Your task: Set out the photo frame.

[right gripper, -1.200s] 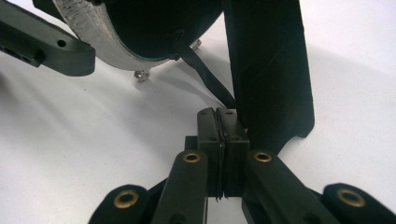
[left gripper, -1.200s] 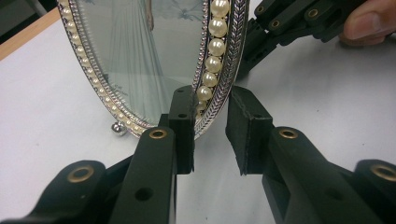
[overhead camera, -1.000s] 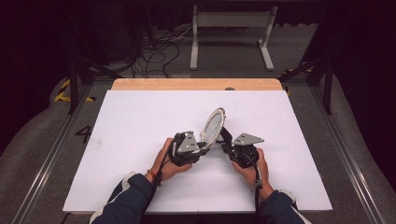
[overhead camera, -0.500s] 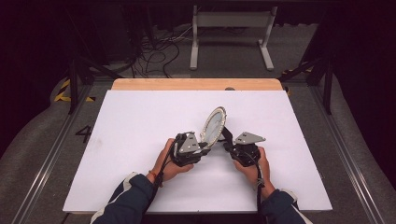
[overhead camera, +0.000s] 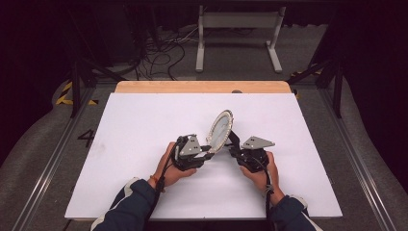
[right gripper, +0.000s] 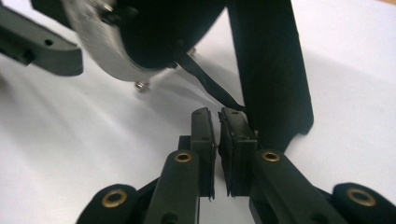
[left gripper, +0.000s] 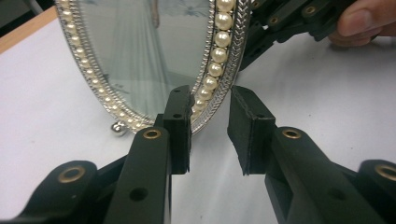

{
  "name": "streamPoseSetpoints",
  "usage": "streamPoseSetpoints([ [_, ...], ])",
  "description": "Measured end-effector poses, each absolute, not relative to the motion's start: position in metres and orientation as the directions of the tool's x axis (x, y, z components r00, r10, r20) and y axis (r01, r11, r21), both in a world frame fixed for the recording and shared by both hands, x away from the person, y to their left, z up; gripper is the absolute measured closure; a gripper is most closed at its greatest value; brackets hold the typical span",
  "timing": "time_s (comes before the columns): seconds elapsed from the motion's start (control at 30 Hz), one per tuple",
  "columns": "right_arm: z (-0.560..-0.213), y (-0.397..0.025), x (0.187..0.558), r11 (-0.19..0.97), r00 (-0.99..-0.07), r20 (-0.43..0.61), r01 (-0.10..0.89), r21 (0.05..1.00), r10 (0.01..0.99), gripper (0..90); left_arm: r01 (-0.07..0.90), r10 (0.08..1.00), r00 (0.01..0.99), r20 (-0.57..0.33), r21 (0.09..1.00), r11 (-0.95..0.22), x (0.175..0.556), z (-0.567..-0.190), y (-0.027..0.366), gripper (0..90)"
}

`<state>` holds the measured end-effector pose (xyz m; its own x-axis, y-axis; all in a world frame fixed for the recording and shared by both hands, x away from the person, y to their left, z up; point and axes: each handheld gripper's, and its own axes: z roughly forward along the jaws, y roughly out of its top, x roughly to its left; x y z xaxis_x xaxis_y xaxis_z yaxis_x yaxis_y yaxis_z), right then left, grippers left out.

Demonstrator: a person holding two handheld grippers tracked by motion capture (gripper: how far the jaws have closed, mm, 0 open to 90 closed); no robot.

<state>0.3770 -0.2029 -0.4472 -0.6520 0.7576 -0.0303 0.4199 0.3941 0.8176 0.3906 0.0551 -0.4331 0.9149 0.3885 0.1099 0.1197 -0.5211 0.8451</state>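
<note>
Mirror (overhead camera: 220, 131) stands upright mid-table (overhead camera: 134, 144), long axis vertical, glass facing left. Left gripper (left gripper: 210, 135) reaches level, fingers apart astride its rim. Right gripper (right gripper: 217, 140), behind, fingers seemingly pinching its black strap (right gripper: 210, 86).

The oval frame (left gripper: 224, 60) near the top of the left gripper view is showing bright silvery metal with a braided texture, lined by glossy pearl-like beads (left gripper: 217, 55); its glass (left gripper: 144, 56) is looking smooth and reflective. The left gripper (left gripper: 210, 135) is looking like matt black plastic with brass-coloured rivets. In the right gripper view, the frame's back (right gripper: 163, 32) is appearing matt black. The table sheet (overhead camera: 144, 125) is looking smooth, matt white, with bare pale wood (overhead camera: 202, 86) along the upper edge.
</note>
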Motion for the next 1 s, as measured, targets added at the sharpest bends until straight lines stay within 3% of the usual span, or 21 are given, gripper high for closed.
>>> streamPoseSetpoints([
  [0.1, -0.444, -0.200, 0.374, 0.394, -0.660, -0.033, 0.406, 0.824, 0.750, 81.8, 0.115, 0.396, 0.911, 0.119, 0.847, -0.519, 0.388, -0.429, 0.066, 67.9],
  [0.23, -0.440, -0.196, 0.368, 0.397, -0.666, -0.044, 0.389, 0.832, 0.744, 72.7, 0.123, 0.412, 0.903, 0.123, 0.845, -0.521, 0.383, -0.428, 0.079, 65.5],
  [0.53, -0.434, -0.188, 0.358, 0.358, -0.683, 0.009, 0.394, 0.847, 0.730, 55.0, 0.136, 0.451, 0.881, 0.142, 0.838, -0.528, 0.368, -0.429, 0.098, 48.5],
  [0.8, -0.432, -0.176, 0.356, 0.347, -0.677, 0.007, 0.386, 0.855, 0.736, 44.3, 0.185, 0.516, 0.846, 0.130, 0.837, -0.515, 0.353, -0.435, 0.114, 26.7],
  [1.0, -0.434, -0.166, 0.361, 0.324, -0.664, 0.024, 0.396, 0.859, 0.747, 39.5, 0.215, 0.543, 0.830, 0.128, 0.824, -0.523, 0.338, -0.445, 0.137, 22.9],
])
